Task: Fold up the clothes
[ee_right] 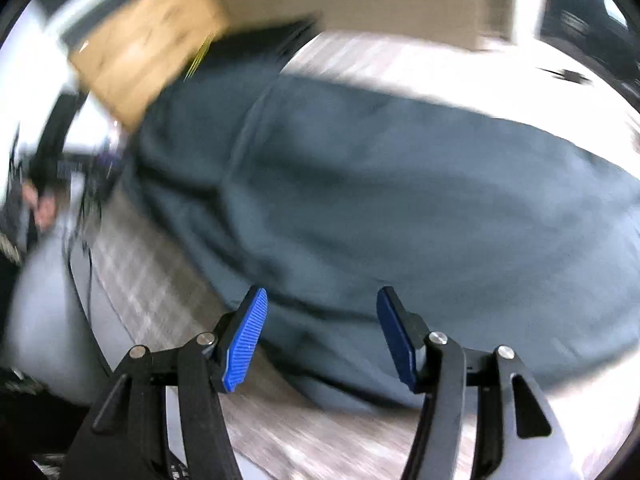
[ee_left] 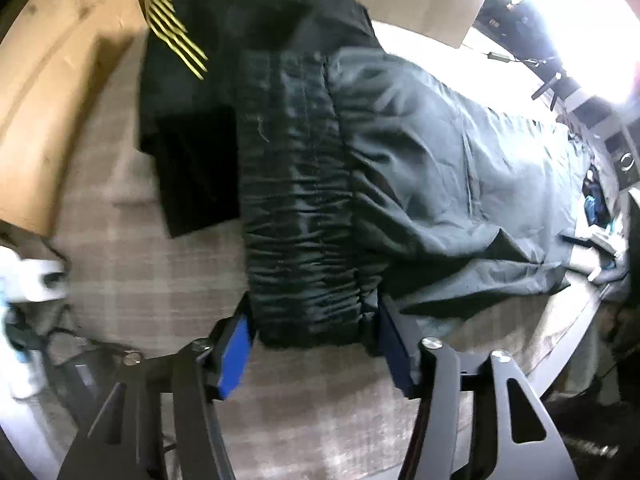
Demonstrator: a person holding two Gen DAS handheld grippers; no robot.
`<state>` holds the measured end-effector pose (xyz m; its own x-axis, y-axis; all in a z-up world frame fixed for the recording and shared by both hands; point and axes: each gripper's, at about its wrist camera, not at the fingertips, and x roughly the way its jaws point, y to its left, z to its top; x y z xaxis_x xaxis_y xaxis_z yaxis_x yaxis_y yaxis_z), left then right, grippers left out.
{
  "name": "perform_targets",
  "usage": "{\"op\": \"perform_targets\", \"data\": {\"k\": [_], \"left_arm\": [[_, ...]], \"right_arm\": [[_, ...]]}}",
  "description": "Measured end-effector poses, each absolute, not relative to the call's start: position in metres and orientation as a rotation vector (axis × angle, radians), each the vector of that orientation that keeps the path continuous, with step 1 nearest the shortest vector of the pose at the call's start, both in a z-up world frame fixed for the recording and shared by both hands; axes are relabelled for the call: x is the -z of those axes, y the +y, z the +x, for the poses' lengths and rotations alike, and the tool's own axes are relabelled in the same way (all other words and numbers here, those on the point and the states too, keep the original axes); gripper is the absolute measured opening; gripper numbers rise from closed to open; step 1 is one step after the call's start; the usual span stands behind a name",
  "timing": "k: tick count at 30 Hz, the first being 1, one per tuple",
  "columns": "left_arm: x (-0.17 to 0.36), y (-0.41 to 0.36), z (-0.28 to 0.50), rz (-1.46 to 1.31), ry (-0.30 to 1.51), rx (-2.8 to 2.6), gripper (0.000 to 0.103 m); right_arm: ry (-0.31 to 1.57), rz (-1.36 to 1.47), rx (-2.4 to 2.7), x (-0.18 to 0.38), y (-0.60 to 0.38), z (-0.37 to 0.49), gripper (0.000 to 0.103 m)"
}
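Note:
A dark grey garment (ee_left: 440, 168) with a gathered elastic waistband (ee_left: 296, 200) lies spread on the plaid cloth surface (ee_left: 140, 280). The near end of the waistband sits between the blue pads of my left gripper (ee_left: 314, 320); the pads stand just beside the band without clearly pressing it. In the blurred right wrist view the same grey garment (ee_right: 380, 200) fills the middle. My right gripper (ee_right: 322, 300) hangs over its near edge, jaws apart, with nothing pinched. A folded black garment with yellow stripes (ee_left: 188, 80) lies to the left of the waistband.
A cardboard box (ee_left: 60, 100) stands at the far left, also seen as cardboard (ee_right: 148, 52) in the right wrist view. A person's hand (ee_right: 40, 204) shows at the left edge. Cables and white items (ee_left: 32, 276) sit at the left, clutter (ee_left: 600, 200) at the right.

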<state>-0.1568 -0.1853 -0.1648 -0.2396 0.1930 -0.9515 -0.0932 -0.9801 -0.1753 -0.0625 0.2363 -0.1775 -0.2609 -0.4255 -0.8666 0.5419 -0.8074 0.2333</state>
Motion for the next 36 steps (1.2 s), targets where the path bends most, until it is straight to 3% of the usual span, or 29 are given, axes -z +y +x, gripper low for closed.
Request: {"op": "perform_targets", "data": {"k": [6, 10, 14, 20, 25, 30, 36], "left_arm": [[0.129, -0.190, -0.138, -1.860, 0.077, -2.505, 0.064], [0.101, -0.204, -0.109, -1.935, 0.104, -2.638, 0.064], [0.077, -0.132, -0.099, -1.793, 0.068, -2.664, 0.064], [0.100, 0.048, -0.095, -1.650, 0.258, -2.442, 0.064], [0.140, 0.170, -0.103, -1.644, 0.406, -2.260, 0.064], [0.167, 0.221, -0.133, -1.665, 0.486, -2.194, 0.064], [0.168, 0.219, -0.163, -1.724, 0.501, -2.190, 0.064]], "right_arm": [[-0.159, 1.399, 2.488, 0.129, 0.429, -0.114, 0.057], [-0.347, 1.418, 2.682, 0.113, 0.556, -0.156, 0.057], [-0.491, 1.510, 2.710, 0.140, 0.648, -0.206, 0.057], [-0.358, 1.597, 2.558, 0.191, 0.667, -0.246, 0.057], [-0.410, 1.553, 2.477, 0.201, 0.677, -0.262, 0.057], [-0.512, 1.440, 2.421, 0.185, 0.685, -0.262, 0.057], [-0.513, 1.470, 2.413, 0.187, 0.690, -0.275, 0.055]]}}
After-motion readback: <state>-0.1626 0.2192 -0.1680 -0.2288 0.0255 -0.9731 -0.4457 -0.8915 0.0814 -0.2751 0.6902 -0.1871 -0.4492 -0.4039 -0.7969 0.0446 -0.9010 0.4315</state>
